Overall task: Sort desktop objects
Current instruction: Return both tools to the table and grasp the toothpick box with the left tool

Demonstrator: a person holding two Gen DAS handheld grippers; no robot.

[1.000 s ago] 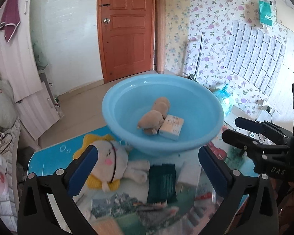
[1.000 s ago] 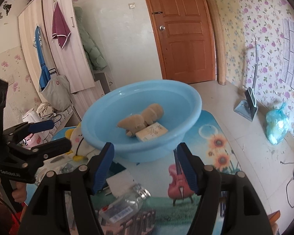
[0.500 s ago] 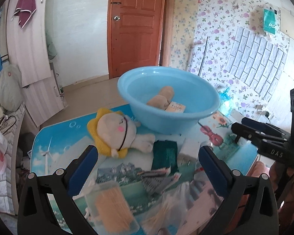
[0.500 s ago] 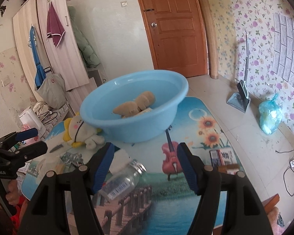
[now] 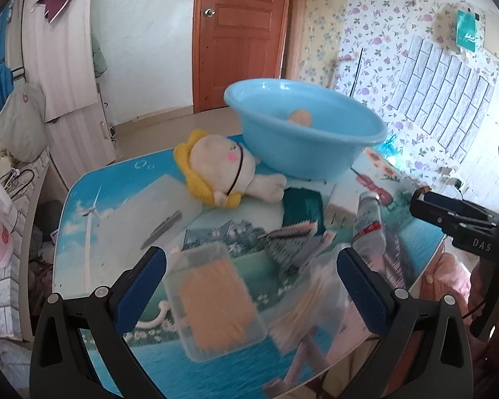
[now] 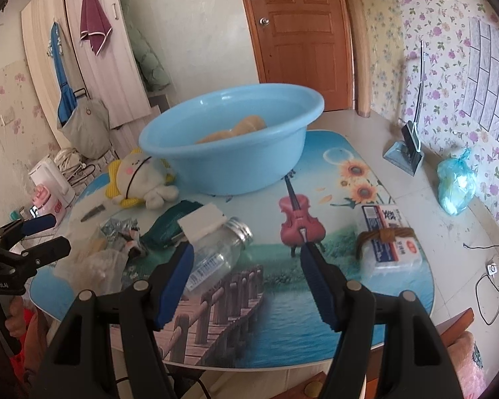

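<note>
1. both sets of jaws wide, gripping nothing: left gripper (image 5: 249,282), right gripper (image 6: 246,279).
2. already inside round light-blue plastic basin (image 6: 231,153): tan plush toy (image 6: 236,129).
3. left on picture-printed table (image 6: 316,309): yellow-maned cream plush doll (image 5: 219,173), clear glass jar (image 6: 216,252), clear plastic box of sticks (image 5: 213,299), dark green packet (image 5: 302,206). sorting judged barely begun.

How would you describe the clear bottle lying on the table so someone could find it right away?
Start at the big blue basin at the back of the table. In front of it, left of the printed red violin, past a white box, lies the bottle on its side. It is the only see-through thing there with a silver screw cap and a barcode label.
</note>
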